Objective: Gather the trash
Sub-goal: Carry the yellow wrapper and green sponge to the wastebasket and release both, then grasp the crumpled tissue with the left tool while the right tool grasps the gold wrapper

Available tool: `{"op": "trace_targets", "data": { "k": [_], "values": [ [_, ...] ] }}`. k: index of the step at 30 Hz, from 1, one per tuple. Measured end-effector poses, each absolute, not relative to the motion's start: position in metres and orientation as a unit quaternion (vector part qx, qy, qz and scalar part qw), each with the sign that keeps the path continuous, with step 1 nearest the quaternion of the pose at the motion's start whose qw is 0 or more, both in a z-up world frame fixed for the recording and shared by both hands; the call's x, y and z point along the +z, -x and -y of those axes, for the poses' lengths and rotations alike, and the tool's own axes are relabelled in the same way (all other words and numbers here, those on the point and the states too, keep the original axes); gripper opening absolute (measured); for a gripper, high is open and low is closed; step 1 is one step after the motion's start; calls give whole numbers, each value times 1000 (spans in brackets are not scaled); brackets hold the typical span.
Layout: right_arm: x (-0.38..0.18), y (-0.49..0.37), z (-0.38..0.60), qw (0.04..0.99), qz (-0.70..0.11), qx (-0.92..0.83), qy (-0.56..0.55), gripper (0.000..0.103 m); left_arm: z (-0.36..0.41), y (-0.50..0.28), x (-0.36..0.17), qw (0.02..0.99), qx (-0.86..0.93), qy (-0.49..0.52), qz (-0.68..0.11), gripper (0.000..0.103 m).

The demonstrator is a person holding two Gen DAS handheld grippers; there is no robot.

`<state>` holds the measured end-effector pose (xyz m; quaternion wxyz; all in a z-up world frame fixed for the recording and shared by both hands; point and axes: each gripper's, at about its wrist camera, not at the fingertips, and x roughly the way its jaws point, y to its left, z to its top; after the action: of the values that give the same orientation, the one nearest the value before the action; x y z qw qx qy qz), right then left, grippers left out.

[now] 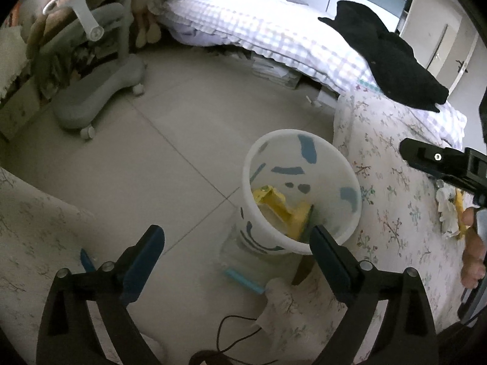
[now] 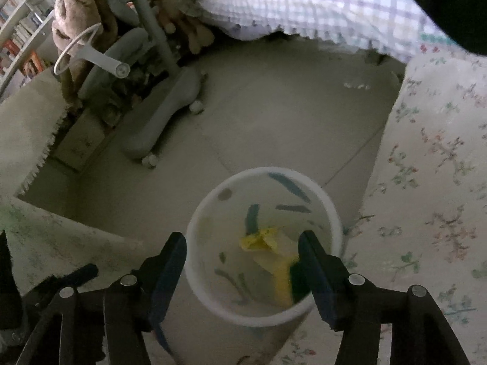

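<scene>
A white bin with blue marks stands on the tiled floor beside a floral cover. Yellow trash lies inside it. My left gripper hangs open at the bin's near rim, with nothing between its fingers. In the right wrist view my right gripper is open directly over the bin; the yellow trash with a green part lies below its jaws, untouched. On the floral cover at far right lie a crumpled white tissue and a yellow scrap, next to a hand.
A grey wheeled chair base stands at the left. A bed with a checked quilt and a black garment fills the back. A pale blue strip and a black cable lie on the floor near the bin.
</scene>
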<state>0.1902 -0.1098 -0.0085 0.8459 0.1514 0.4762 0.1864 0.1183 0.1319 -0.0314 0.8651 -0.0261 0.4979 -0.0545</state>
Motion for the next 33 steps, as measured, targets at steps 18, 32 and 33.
{"op": "trace_targets", "data": {
  "k": [18, 32, 33],
  "values": [
    [17, -118, 283, 875, -472, 14, -105, 78, -50, -107, -24, 840, -126, 1, -528, 98],
    [-36, -85, 396, 814, -560, -72, -138, 80, 27, -100, -29, 822, -166, -48, -542, 98],
    [-39, -84, 397, 811, -564, -70, -137, 80, 31, -100, -29, 822, -168, -50, -543, 98]
  ]
}}
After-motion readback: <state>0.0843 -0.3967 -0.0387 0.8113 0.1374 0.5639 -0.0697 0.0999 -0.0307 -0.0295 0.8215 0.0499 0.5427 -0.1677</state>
